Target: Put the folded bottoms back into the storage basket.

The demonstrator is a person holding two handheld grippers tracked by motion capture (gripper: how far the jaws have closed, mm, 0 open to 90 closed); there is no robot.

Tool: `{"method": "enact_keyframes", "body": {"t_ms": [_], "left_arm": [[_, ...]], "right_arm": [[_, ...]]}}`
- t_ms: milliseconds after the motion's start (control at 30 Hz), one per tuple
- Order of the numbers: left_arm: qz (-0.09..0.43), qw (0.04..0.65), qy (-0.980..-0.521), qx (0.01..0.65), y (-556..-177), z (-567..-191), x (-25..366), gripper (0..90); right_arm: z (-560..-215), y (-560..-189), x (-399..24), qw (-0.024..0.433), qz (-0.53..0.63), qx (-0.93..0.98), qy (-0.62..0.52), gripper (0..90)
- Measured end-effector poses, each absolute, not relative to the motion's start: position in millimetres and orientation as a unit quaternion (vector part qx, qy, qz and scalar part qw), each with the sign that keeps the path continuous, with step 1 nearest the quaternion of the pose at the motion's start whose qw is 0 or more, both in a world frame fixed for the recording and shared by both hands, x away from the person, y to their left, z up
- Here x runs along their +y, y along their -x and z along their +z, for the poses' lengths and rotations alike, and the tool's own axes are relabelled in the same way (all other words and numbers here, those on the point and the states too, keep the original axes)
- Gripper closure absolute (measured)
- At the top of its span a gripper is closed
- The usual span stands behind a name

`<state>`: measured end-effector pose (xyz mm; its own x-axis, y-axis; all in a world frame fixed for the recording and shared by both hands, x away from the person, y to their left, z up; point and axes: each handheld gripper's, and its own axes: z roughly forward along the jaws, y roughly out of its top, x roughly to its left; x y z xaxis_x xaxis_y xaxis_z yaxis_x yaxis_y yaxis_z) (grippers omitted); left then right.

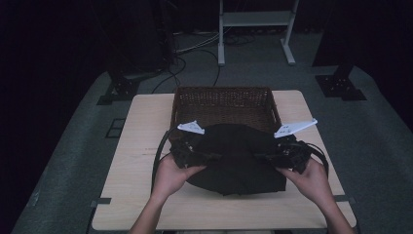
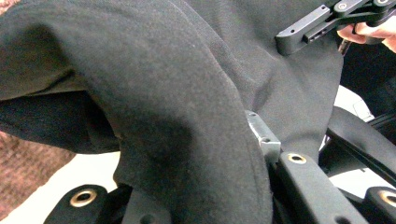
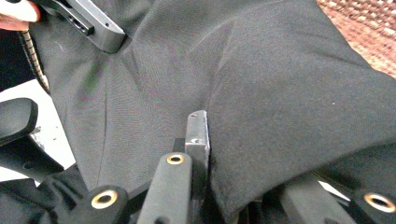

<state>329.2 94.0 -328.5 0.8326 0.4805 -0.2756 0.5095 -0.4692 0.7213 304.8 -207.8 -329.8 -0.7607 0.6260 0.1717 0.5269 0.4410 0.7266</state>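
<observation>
I hold the black garment between both closed tongs — left tongs, right tongs — stretched crosswise over the surface's middle, wicker basket just beyond at the far edge.

A counter is carrying a basket at its far edge, centred. A garment is lying in front of the basket, its far part overlapping the basket's near rim. The left gripper is sitting at the garment's left side and the right gripper at its right side, each with its jaws closed on the cloth
</observation>
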Motion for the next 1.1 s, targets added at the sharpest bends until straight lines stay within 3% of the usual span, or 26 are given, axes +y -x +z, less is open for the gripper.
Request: {"method": "enact_keyframes", "body": {"t_ms": [500,1100], "left_arm": [[-0.008,0.423,-0.860,0.286,-359,-289,85,68.6],[-0.010,0.417,-0.856,0.306,-389,-270,88,68.7]], "right_arm": [[-292,-327,-214,0.083,0.408,0.843,-0.342,77.0],[-261,-363,-209,0.085,0.403,0.848,-0.335,77.1]]}}
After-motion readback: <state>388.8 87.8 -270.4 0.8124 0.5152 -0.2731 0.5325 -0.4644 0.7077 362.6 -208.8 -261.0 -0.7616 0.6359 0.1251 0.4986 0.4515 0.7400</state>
